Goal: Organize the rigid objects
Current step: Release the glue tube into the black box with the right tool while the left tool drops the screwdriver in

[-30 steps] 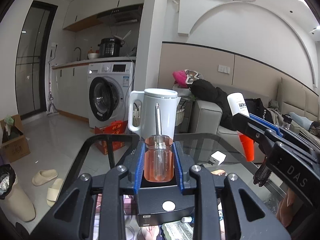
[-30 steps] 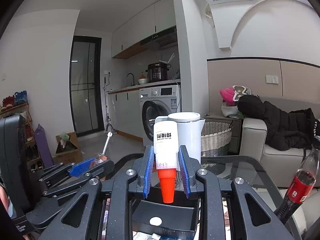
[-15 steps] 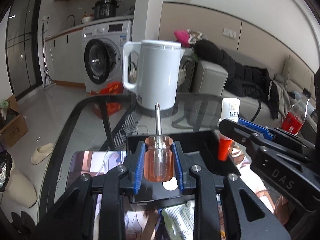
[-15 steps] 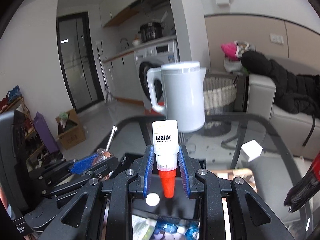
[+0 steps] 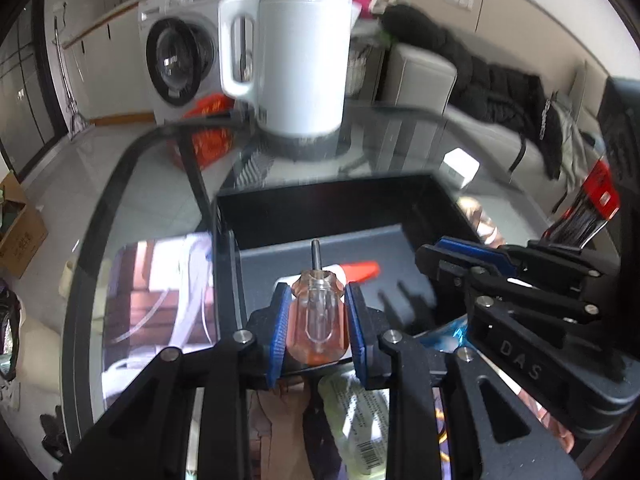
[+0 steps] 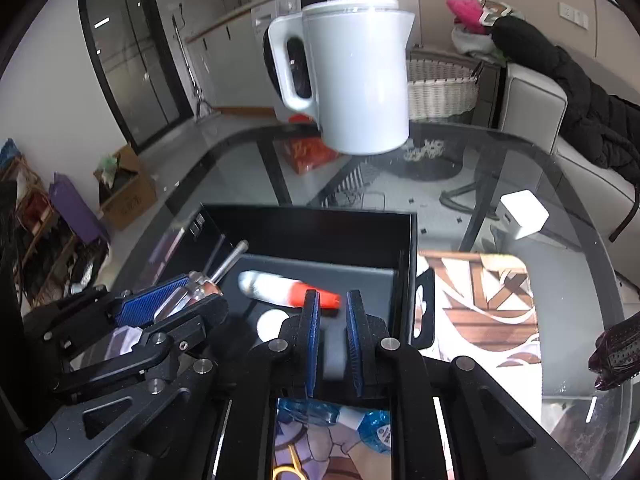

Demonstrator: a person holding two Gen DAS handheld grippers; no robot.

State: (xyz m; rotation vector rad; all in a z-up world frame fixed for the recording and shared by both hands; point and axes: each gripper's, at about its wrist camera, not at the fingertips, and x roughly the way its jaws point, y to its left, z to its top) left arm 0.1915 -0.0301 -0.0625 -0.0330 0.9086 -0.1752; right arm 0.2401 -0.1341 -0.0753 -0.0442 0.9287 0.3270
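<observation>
- The glue bottle (image 6: 286, 292), white with an orange-red cap, now lies on its side on the floor of the black box (image 6: 312, 222); half a second ago it stood clamped in the right tongs (image 6: 333, 336).
- The right tongs have just been closing, and in the right wrist view their blue pads stand close together with nothing between them, just above the box's near edge, the bottle's cap just beyond them.
- So one rigid thing is, by my reading, delivered: it rests free inside the box and no pad touches it.
- The left tongs (image 5: 317, 322) are clamped on the clear orange handle of the screwdriver (image 5: 318, 316), as they were a second ago, with the metal shaft pointing forward and down over the box.
- Both views have tipped down from the room to the glass tabletop (image 6: 500, 172) and box since then.
- The screwdriver looks next to go in; there is bare floor left of the bottle.
- The white kettle (image 6: 356, 80) stands beyond the box, well clear.
</observation>
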